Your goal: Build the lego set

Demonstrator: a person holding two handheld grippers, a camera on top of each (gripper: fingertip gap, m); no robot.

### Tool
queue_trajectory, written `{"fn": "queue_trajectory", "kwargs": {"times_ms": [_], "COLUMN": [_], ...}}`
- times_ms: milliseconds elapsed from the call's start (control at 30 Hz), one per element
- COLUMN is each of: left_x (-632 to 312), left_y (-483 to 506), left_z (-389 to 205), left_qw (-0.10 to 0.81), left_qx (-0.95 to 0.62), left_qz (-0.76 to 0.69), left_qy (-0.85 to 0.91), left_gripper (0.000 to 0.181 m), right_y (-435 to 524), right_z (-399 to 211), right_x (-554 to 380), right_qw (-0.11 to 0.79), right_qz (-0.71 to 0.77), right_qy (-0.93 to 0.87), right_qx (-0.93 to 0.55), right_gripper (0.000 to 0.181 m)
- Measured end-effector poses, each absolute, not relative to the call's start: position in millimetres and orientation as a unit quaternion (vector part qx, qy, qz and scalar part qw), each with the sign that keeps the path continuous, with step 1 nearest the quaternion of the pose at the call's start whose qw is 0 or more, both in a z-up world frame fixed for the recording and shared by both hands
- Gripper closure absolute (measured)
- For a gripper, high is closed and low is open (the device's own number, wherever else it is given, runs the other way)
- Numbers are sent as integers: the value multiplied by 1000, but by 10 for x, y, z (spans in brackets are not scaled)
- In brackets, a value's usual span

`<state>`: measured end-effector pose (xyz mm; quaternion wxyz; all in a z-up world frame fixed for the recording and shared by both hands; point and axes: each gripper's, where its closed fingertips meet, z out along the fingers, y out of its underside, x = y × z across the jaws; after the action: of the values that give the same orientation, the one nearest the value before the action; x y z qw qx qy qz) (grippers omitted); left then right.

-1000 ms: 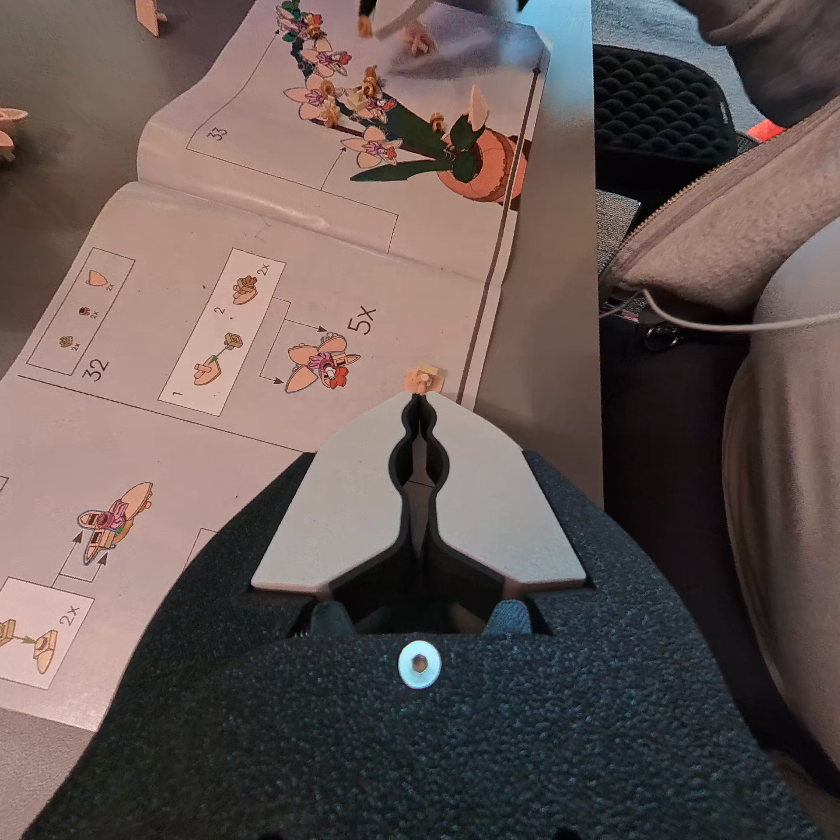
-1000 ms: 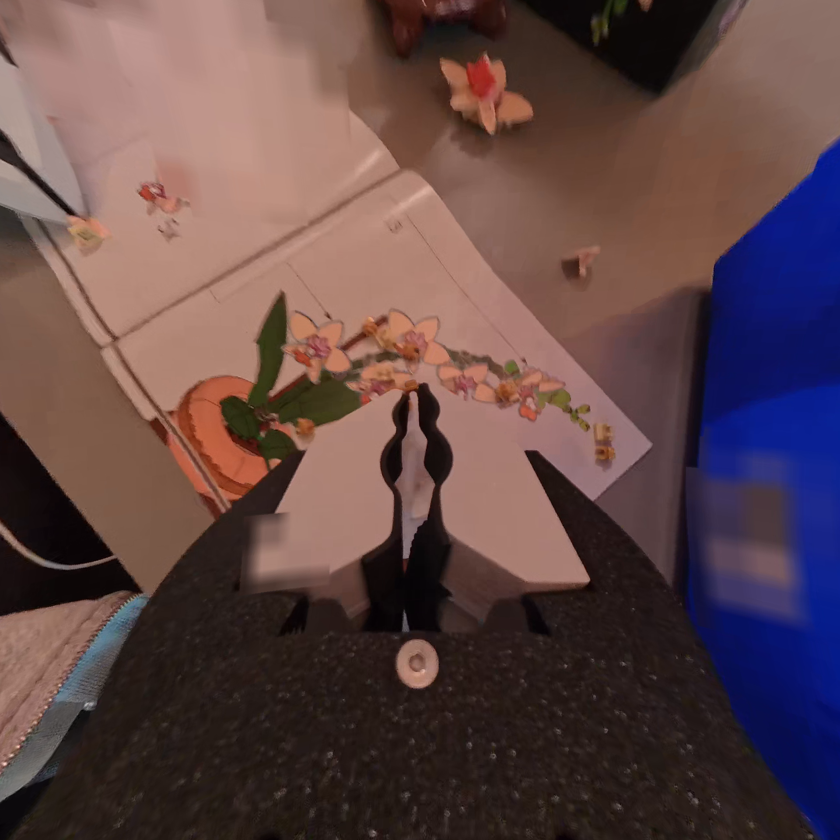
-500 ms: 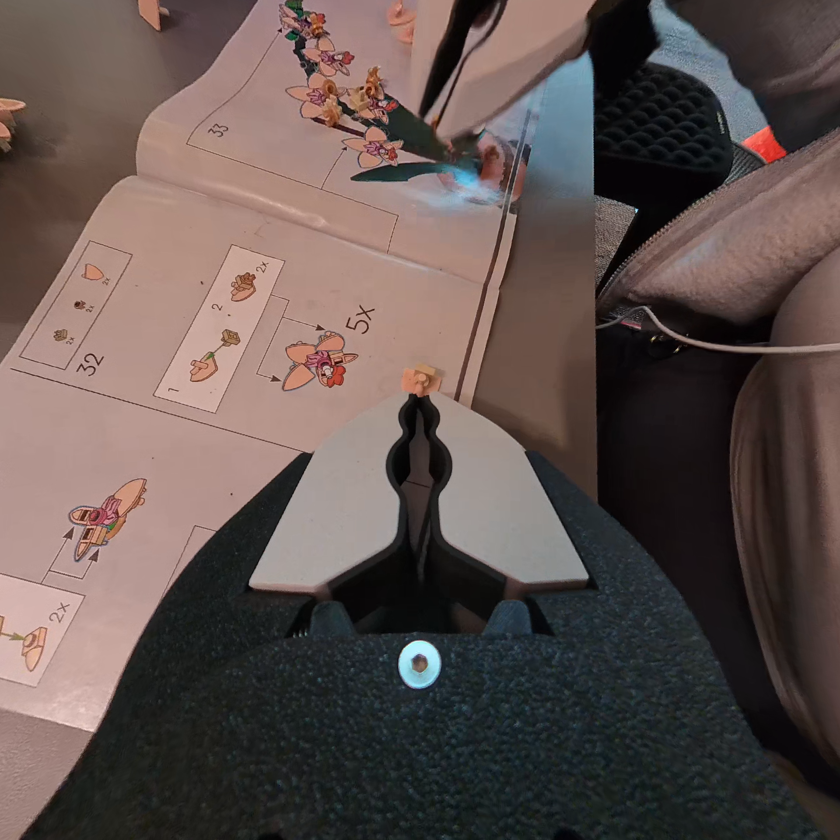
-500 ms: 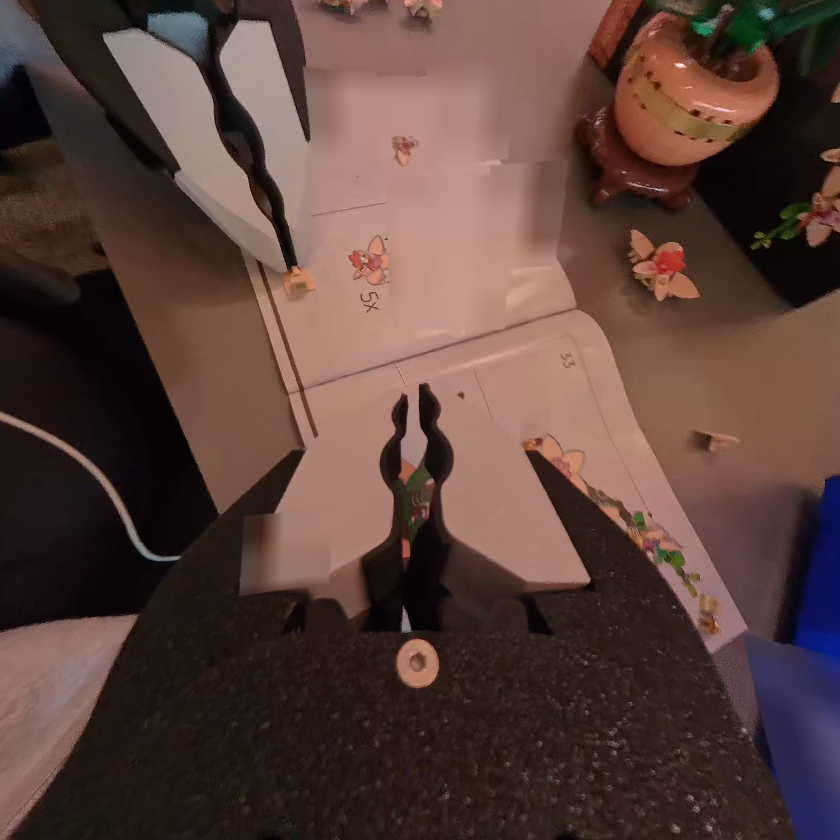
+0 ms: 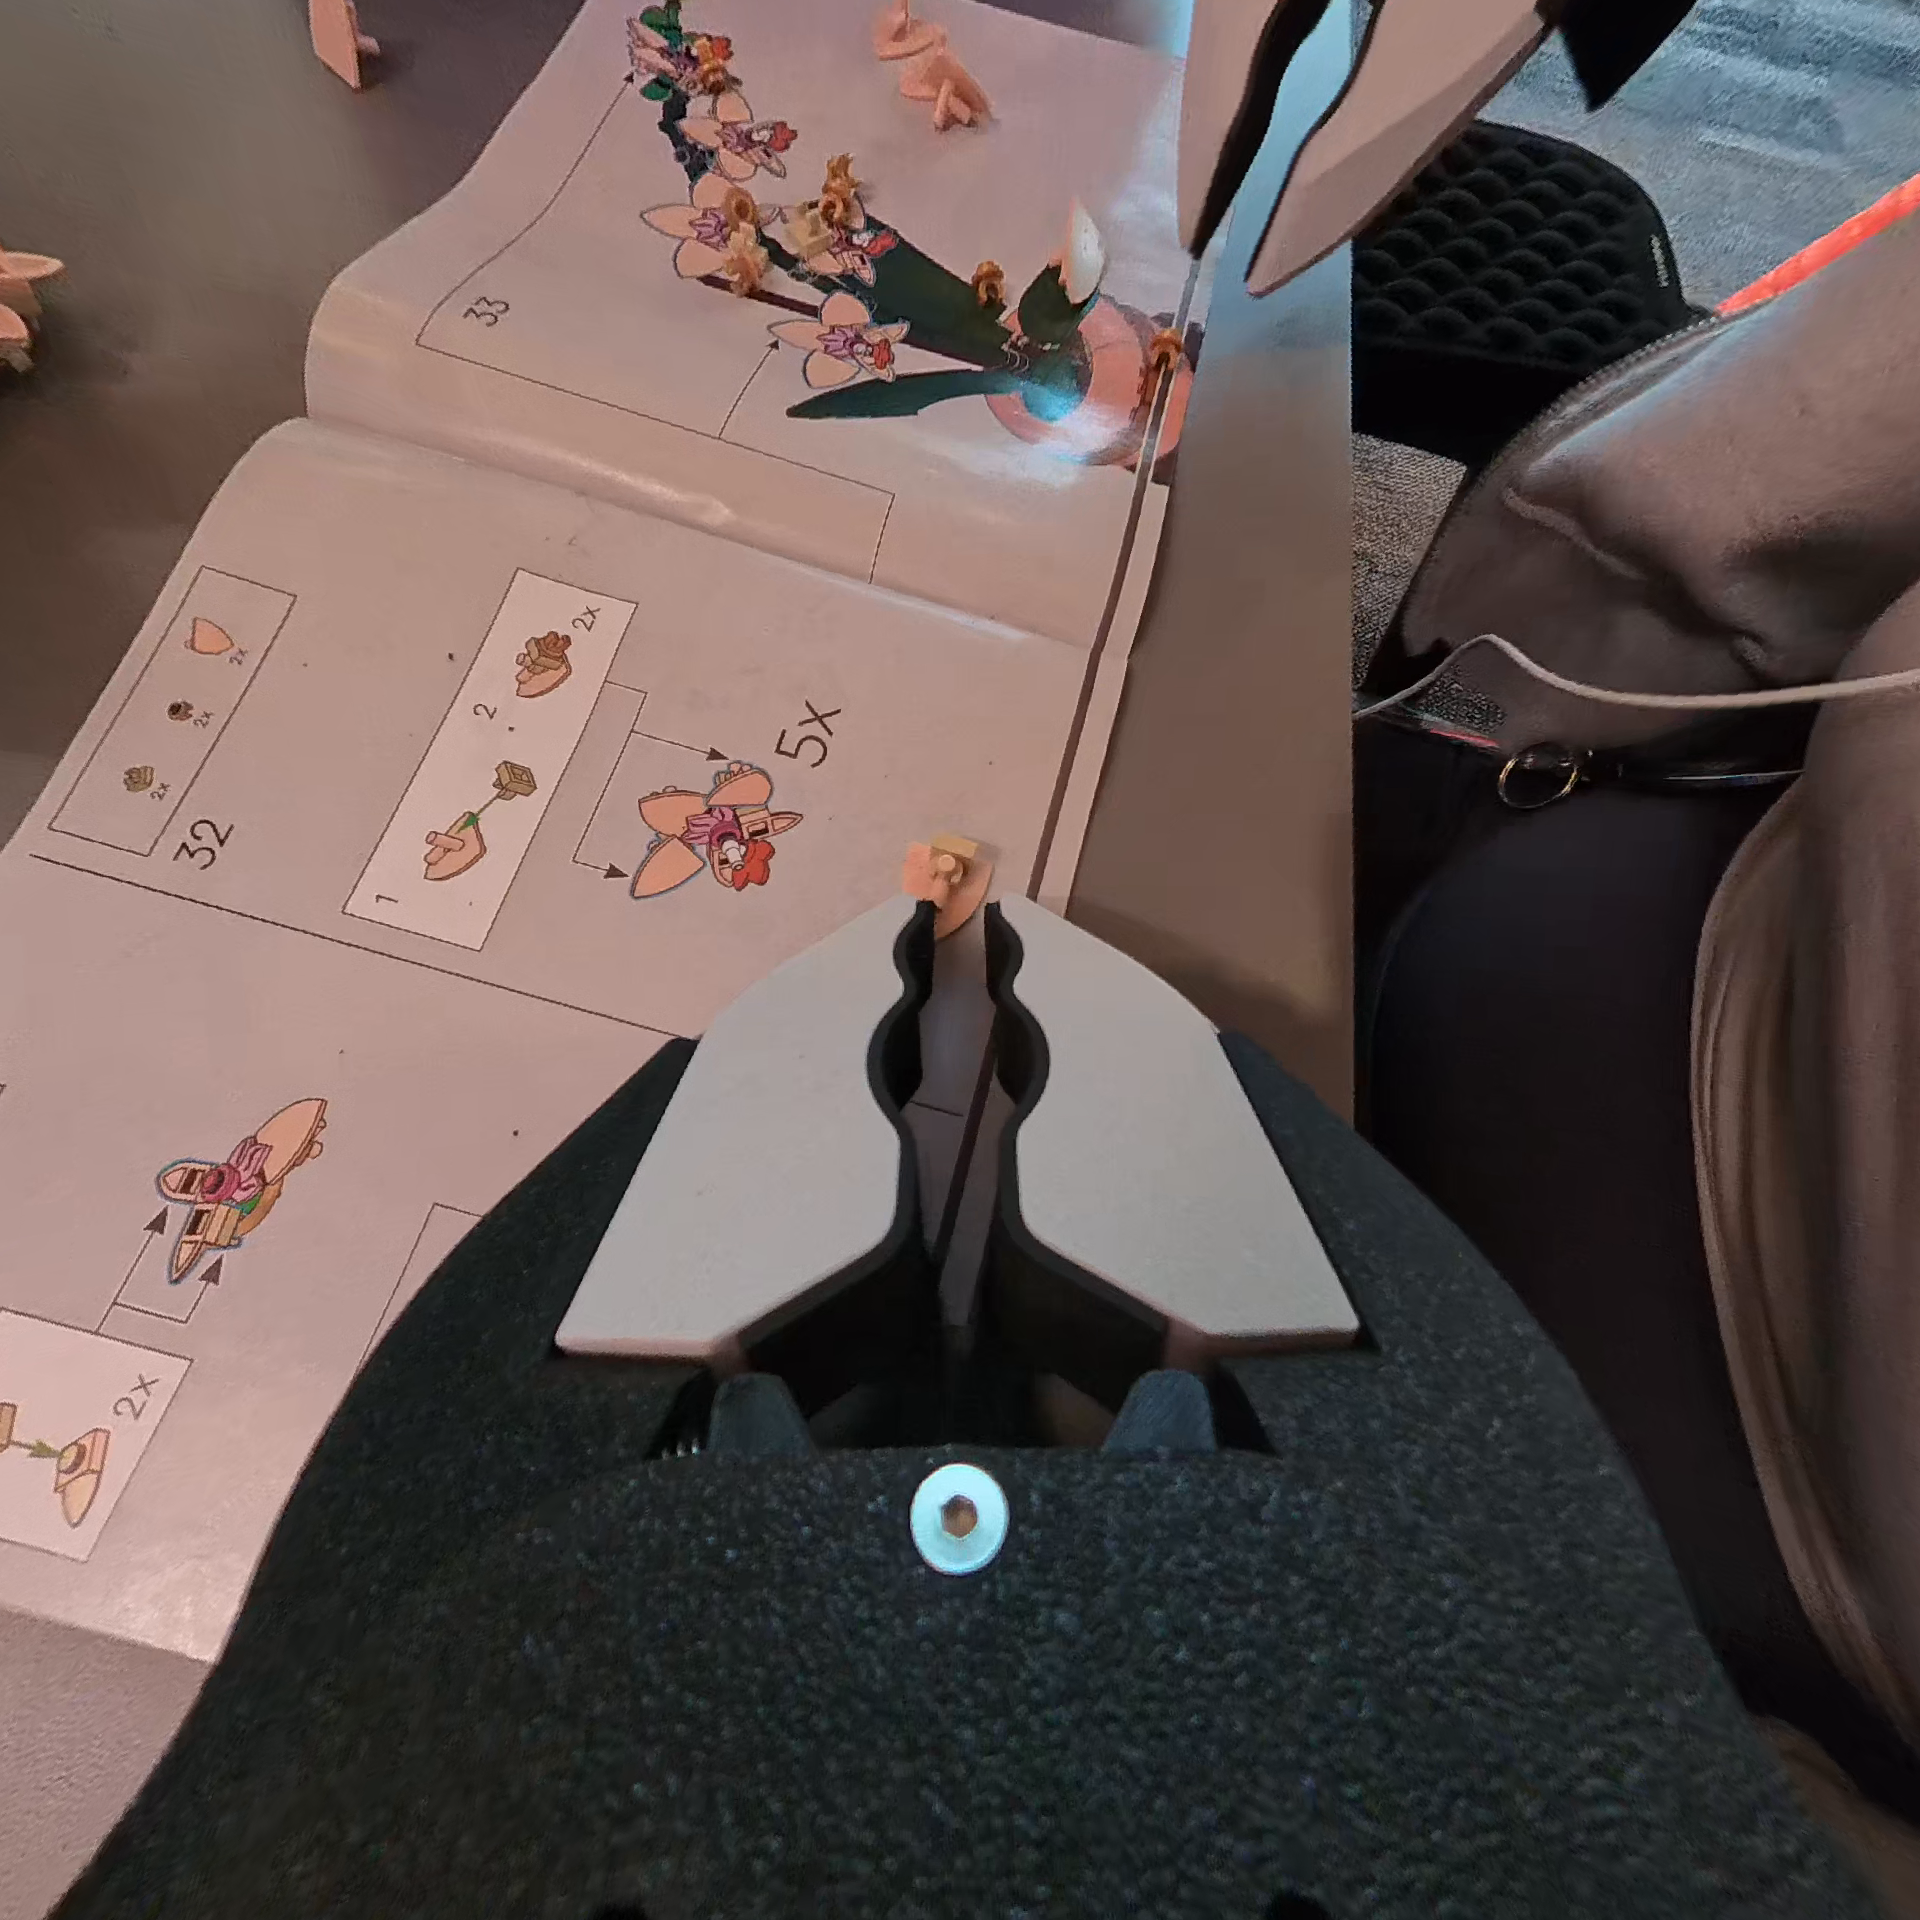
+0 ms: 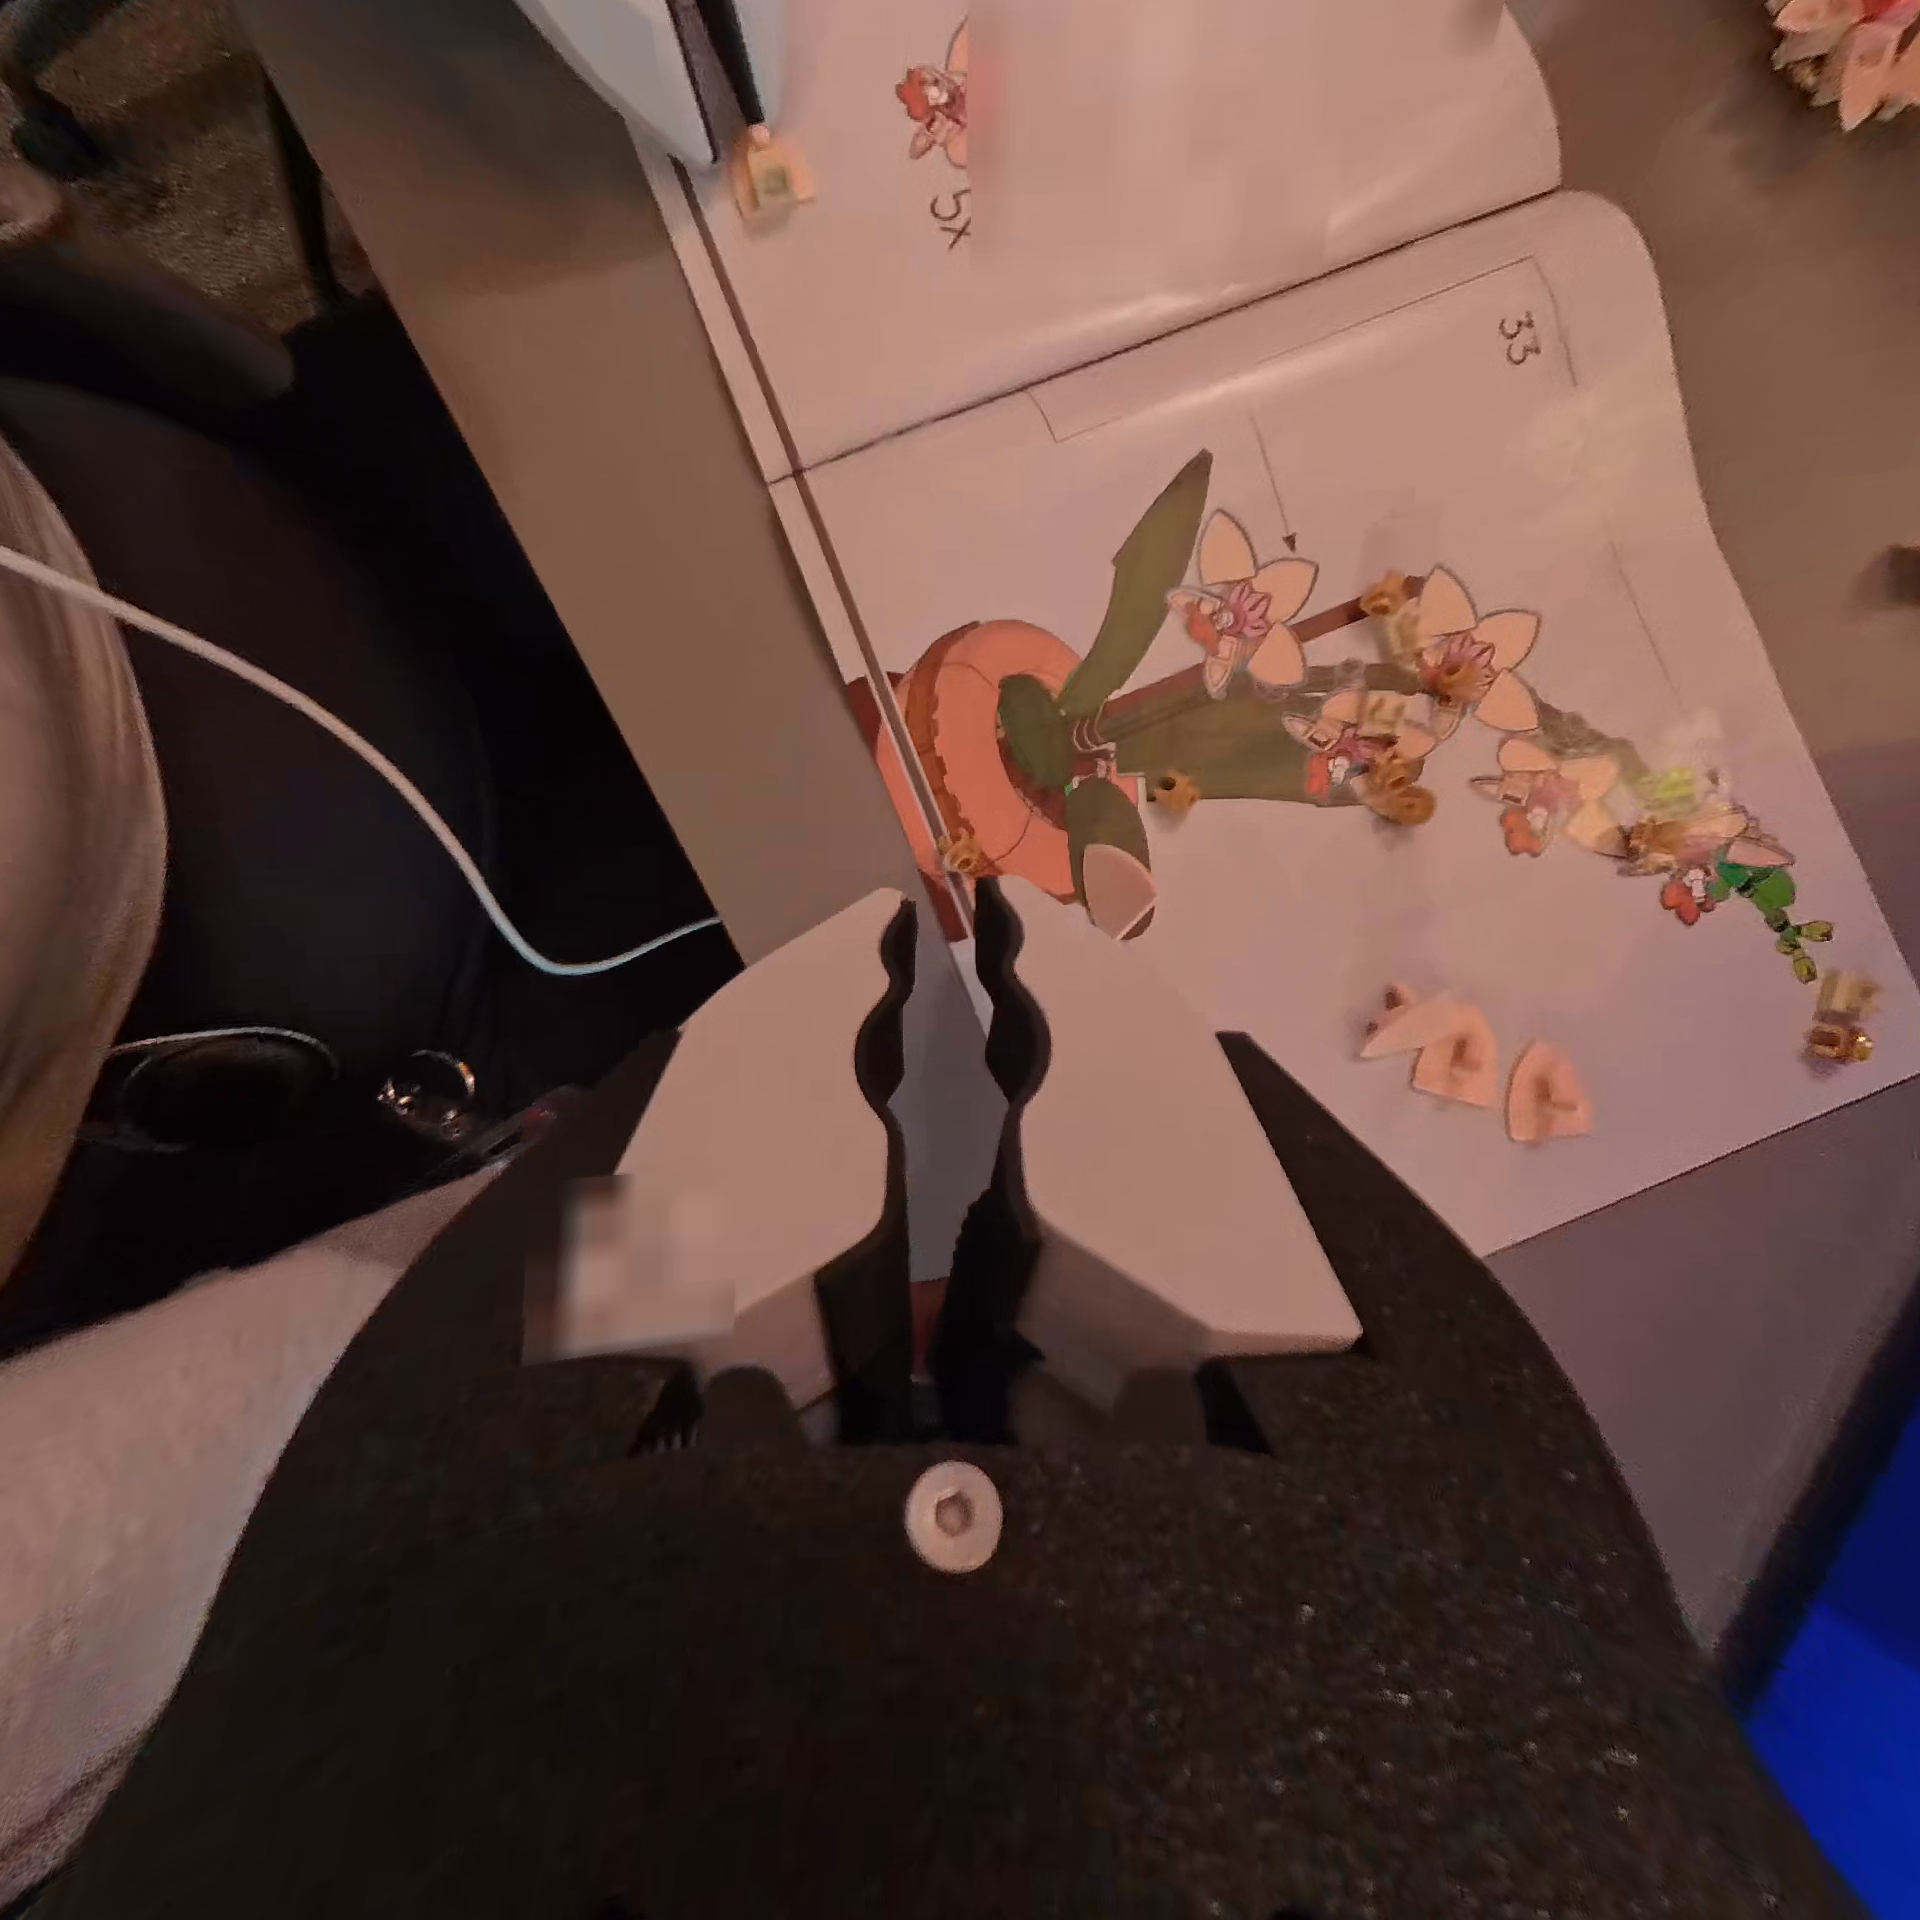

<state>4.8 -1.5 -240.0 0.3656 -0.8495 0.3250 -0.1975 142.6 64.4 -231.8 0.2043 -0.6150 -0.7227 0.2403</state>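
Your grey bench (image 5: 1226, 644) carries the open instruction booklet (image 5: 436, 623), spread flat along its near edge, with loose petal pieces (image 6: 1475, 1060) scattered on the flower-pot page. Your right gripper (image 6: 943, 914) hangs over that page's corner by the bench edge, jaws parted a narrow gap with nothing between them; a tiny yellow stud (image 6: 961, 852) sits just ahead of the tips. Your left gripper (image 5: 954, 914) has its jaws pinched on a small tan petal piece (image 5: 943, 878), which sticks out beyond the tips, above the booklet's edge.
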Motion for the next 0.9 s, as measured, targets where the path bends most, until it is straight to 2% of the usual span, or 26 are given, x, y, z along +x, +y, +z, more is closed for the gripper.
{"fn": "queue_trajectory", "kwargs": {"times_ms": [33,433,533,667,800,900], "left_x": [48,-23,-79,-28,25,59], "left_y": [-14,-2,132,236,217,152], "left_z": [-2400,-2309,-2013,-1622,-1314,-1204], "left_qw": [365,378,457,549,584,570], "left_qx": [-850,-849,-826,-766,-684,-646], "left_qz": [-197,-170,-169,-275,-425,-501], "left_qy": [325,328,285,190,99,78], "left_gripper": [172,158,154,165,174,174], "right_y": [638,680,662,526,331,247], "right_z": [-2321,-2414,-2065,-1459,-1215,-1176], "right_x": [1397,1270,1013,517,161,-16], "right_qw": [207,220,311,496,581,601], "right_qz": [245,272,332,374,396,404], "right_qy": [-723,-715,-696,-653,-611,-594], "right_qx": [-612,-605,-556,-433,-364,-351], "right_gripper": [171,176,175,176,176,176]}}
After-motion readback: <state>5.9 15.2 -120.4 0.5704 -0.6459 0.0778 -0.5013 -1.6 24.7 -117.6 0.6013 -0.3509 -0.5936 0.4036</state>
